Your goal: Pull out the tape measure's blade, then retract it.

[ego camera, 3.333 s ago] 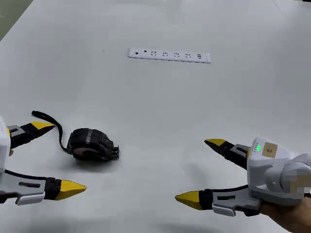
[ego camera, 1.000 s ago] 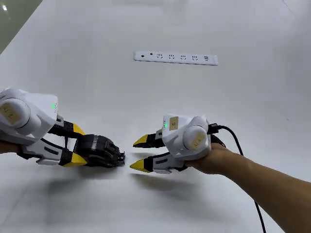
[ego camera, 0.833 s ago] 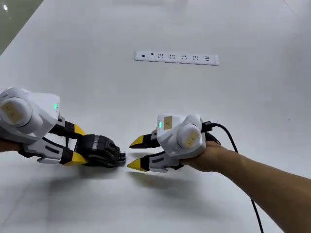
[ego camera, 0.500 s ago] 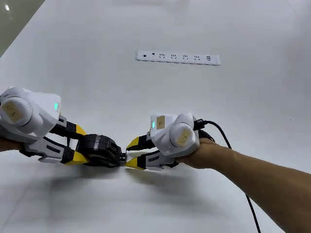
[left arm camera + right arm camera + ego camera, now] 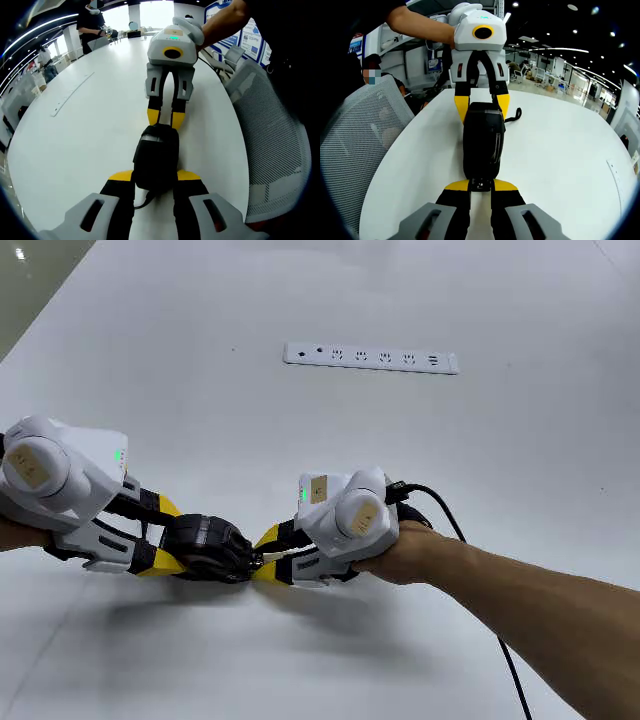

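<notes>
Now left tool [image 5: 166, 534] squeezes round black tape measure [image 5: 205, 545] flat on white counter [image 5: 400, 440], so case cannot slide. Right tool [image 5: 265, 553] pinches small metal blade tip [image 5: 480, 185] at case mouth, facing left tool, ready for straight pull away. Blade not out yet.
</notes>
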A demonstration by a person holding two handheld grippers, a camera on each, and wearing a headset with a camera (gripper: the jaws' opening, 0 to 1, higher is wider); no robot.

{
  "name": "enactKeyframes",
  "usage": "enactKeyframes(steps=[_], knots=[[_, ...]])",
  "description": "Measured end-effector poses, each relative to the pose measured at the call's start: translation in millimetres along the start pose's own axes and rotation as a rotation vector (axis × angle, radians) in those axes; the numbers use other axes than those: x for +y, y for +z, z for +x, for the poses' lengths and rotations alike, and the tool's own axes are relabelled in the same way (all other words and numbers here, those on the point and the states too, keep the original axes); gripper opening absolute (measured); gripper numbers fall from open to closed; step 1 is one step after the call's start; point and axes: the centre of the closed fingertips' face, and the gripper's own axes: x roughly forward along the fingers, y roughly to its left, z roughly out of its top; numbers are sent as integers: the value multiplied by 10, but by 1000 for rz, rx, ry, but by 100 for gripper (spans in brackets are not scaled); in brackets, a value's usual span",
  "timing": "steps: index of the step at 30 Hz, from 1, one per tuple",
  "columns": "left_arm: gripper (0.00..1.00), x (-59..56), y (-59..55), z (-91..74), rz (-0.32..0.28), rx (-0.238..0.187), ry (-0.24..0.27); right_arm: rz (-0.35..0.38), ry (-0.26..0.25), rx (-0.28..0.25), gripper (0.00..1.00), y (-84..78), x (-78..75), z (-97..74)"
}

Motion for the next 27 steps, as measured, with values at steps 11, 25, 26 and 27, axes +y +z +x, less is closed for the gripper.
enactKeyframes(steps=[11,25,26,27], knots=[[23,-2,-4,-2,-16,-3,2,3,3,18,8,-12,3,-5],[23,-7,-2,-8,-18,-3,5,-7,12,44,7,-50,5,-58],[23,-10,0,-9,-19,-3,5,-8,12,45,7,-55,7,-67],[23,-11,2,-9,-20,-4,5,-8,12,46,7,-56,9,-72]])
